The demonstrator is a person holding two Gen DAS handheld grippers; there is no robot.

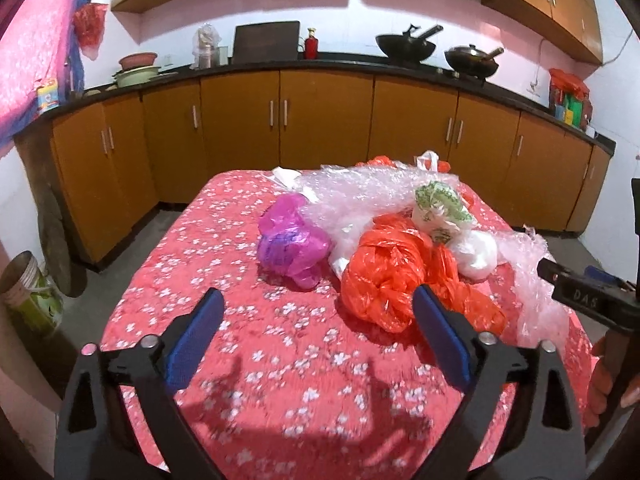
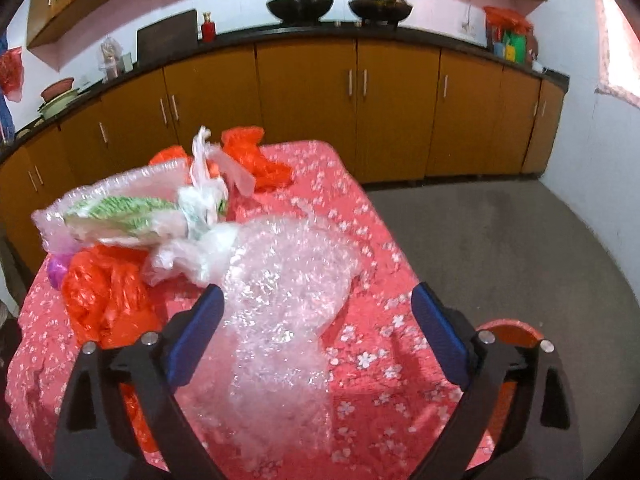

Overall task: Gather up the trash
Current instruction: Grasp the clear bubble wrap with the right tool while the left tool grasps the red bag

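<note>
A pile of plastic trash lies on a table with a red flowered cloth (image 1: 224, 248). In the left wrist view I see a purple bag (image 1: 292, 240), an orange bag (image 1: 396, 276), a green-and-white printed bag (image 1: 440, 204), a white bag (image 1: 478, 254) and clear bubble wrap (image 1: 360, 188). My left gripper (image 1: 318, 320) is open, above the cloth, just short of the orange bag. My right gripper (image 2: 318, 320) is open, with bubble wrap (image 2: 288, 292) lying between its fingers. The orange bag (image 2: 104, 292) and the printed bag (image 2: 120, 212) lie to its left.
Orange-brown kitchen cabinets (image 1: 320, 120) with a black counter run behind the table, with two woks (image 1: 404, 46) on it. A bucket (image 1: 28, 292) stands on the floor at left. An orange-red round container (image 2: 508, 332) sits by the table's right edge. Grey floor (image 2: 500, 240) lies to the right.
</note>
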